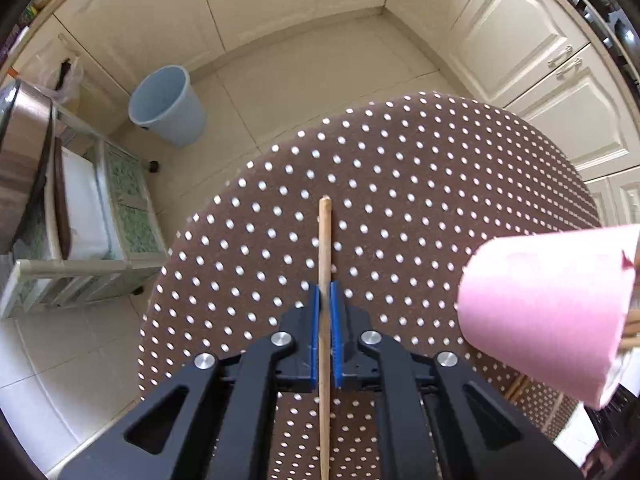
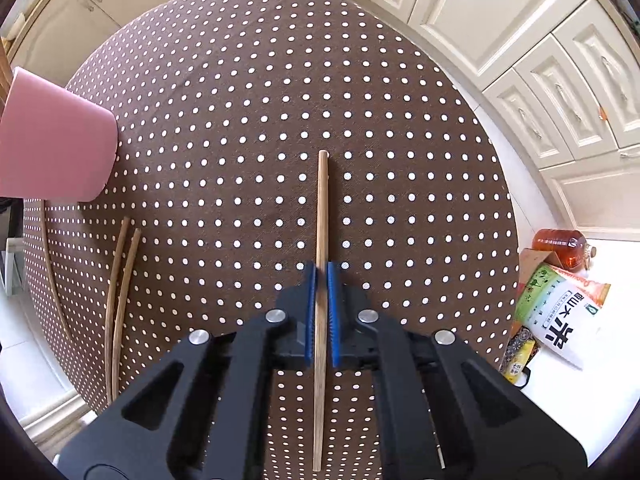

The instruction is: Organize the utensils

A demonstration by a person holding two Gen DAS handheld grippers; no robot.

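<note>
My left gripper (image 1: 325,292) is shut on a wooden chopstick (image 1: 324,240) that points forward above the brown dotted table (image 1: 420,184). My right gripper (image 2: 321,270) is shut on another wooden chopstick (image 2: 321,208), also held lengthwise over the table (image 2: 280,80). A pink cup (image 1: 548,312) stands at the right of the left wrist view with chopstick ends showing at its mouth; it also shows in the right wrist view (image 2: 56,140) at the left. Several loose chopsticks (image 2: 120,292) lie on the table near its left edge.
A blue bucket (image 1: 168,106) stands on the tiled floor by cream cabinets (image 1: 532,52). A shelf cart (image 1: 92,216) is at the left. An oil bottle (image 2: 560,246) and food bags (image 2: 556,316) lie on the floor right of the table.
</note>
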